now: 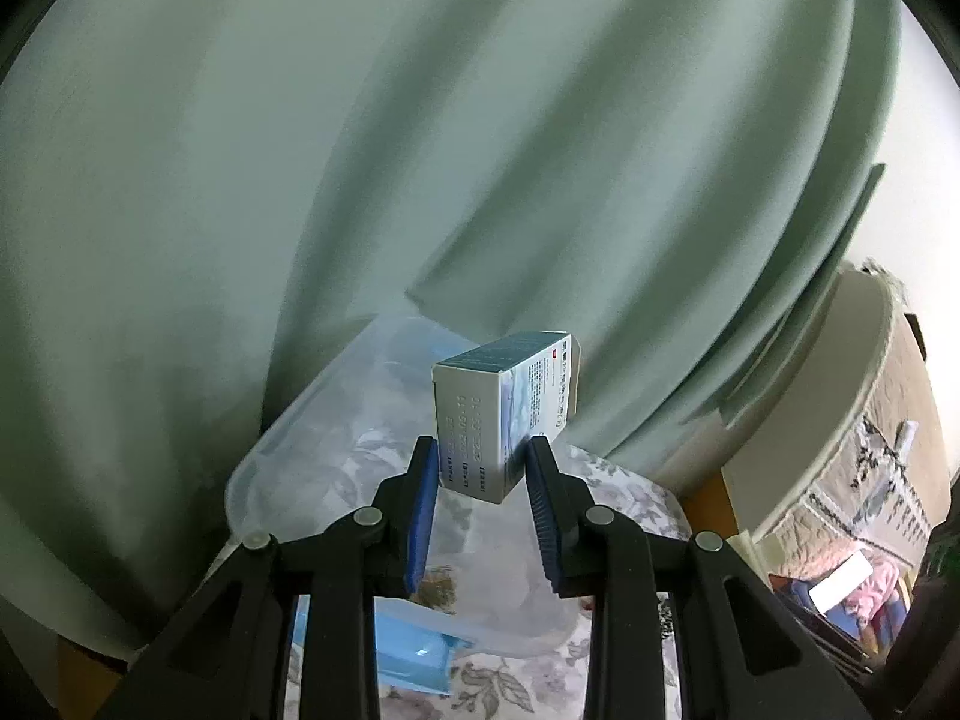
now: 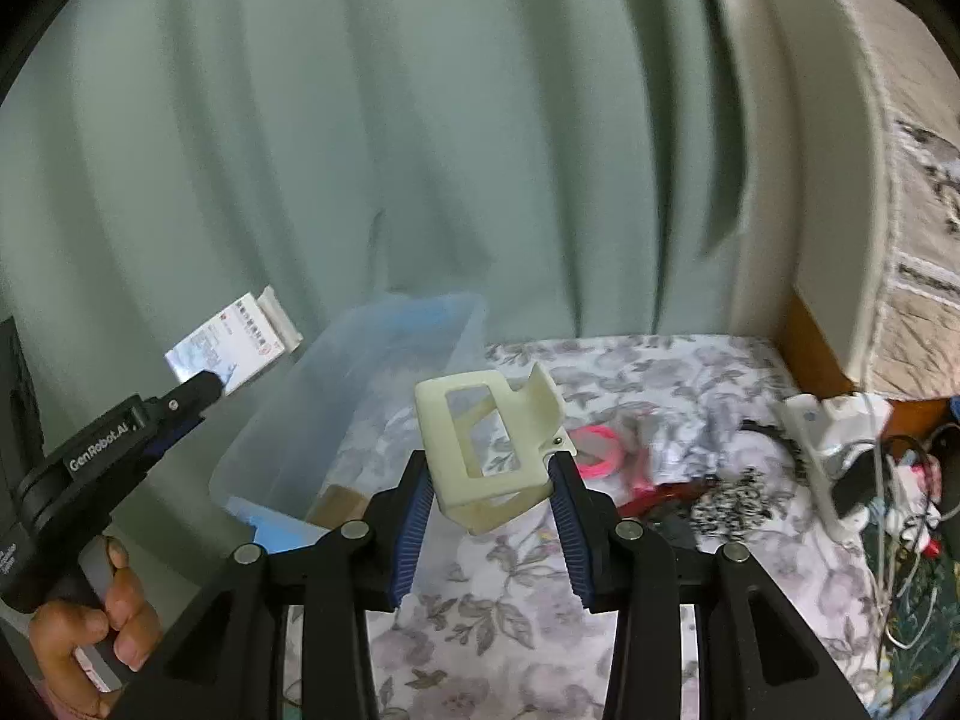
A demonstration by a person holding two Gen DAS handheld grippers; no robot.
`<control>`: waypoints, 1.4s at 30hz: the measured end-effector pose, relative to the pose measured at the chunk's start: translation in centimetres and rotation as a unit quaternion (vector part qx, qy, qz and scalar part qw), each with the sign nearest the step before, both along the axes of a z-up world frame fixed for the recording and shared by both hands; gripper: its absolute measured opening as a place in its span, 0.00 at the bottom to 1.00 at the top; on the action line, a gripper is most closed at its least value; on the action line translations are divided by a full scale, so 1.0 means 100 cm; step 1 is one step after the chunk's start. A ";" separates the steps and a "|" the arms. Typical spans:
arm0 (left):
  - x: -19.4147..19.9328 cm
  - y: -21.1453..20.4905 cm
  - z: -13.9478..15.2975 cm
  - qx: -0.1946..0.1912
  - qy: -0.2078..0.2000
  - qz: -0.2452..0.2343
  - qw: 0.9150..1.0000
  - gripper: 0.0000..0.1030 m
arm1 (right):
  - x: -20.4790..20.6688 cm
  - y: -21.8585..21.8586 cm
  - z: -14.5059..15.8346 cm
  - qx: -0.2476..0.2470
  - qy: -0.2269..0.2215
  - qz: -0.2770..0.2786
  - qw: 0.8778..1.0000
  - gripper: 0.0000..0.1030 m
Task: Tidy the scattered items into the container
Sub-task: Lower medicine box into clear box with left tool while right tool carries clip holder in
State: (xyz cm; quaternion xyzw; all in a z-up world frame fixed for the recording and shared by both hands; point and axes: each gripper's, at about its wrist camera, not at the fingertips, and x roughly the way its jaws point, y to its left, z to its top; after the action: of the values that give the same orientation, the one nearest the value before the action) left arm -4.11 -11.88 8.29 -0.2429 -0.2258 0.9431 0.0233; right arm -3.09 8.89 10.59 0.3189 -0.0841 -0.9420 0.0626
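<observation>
My left gripper (image 1: 480, 456) is shut on a small white and teal carton (image 1: 504, 408), held in the air above the clear plastic container (image 1: 288, 450). In the right wrist view that carton (image 2: 234, 342) sticks out of the left gripper (image 2: 210, 384) left of the container (image 2: 336, 396), and a hand (image 2: 114, 618) grips the handle. My right gripper (image 2: 489, 468) is shut on a cream plastic bracket (image 2: 480, 438) with a rectangular cut-out, just right of the container. A blue flat item (image 1: 414, 654) lies inside the container.
The container stands on a floral cloth (image 2: 630, 588). On its right lie a pink loop (image 2: 594, 444), a red item (image 2: 666, 492), a black-and-white patterned piece (image 2: 738, 492), and a white device (image 2: 828, 420) with cables. A green curtain (image 2: 360, 150) hangs behind.
</observation>
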 end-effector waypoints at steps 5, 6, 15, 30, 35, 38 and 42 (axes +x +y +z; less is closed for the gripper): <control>-0.007 -0.012 -0.016 0.010 -0.017 0.009 1.000 0.30 | -0.014 -0.027 -0.006 0.014 -0.010 0.033 0.999 0.41; -0.010 -0.013 -0.020 0.011 -0.020 0.009 1.000 0.30 | -0.017 -0.033 -0.008 0.016 -0.013 0.039 0.999 0.41; -0.028 -0.021 -0.050 0.019 -0.049 0.010 0.999 0.30 | -0.034 -0.085 -0.031 0.035 -0.039 0.103 0.993 0.41; -0.040 -0.025 -0.069 0.012 -0.061 0.011 0.998 0.30 | -0.063 -0.107 -0.065 0.030 -0.074 0.135 0.988 0.39; -0.043 -0.024 -0.071 0.009 -0.056 0.011 0.998 0.30 | -0.064 -0.108 -0.067 0.030 -0.069 0.137 0.988 0.40; -0.043 -0.023 -0.072 0.007 -0.055 0.011 0.998 0.33 | -0.065 -0.108 -0.069 0.031 -0.067 0.142 0.987 0.41; -0.044 -0.021 -0.072 0.010 -0.047 -0.003 0.999 0.44 | -0.066 -0.107 -0.071 0.031 -0.065 0.145 0.987 0.42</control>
State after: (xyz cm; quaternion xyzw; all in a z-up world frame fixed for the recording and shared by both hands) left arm -8.55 -13.99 1.12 -0.2875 -0.2348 0.9284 0.0183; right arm -9.67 -1.83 3.51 0.3902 -0.0119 -0.9023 0.1827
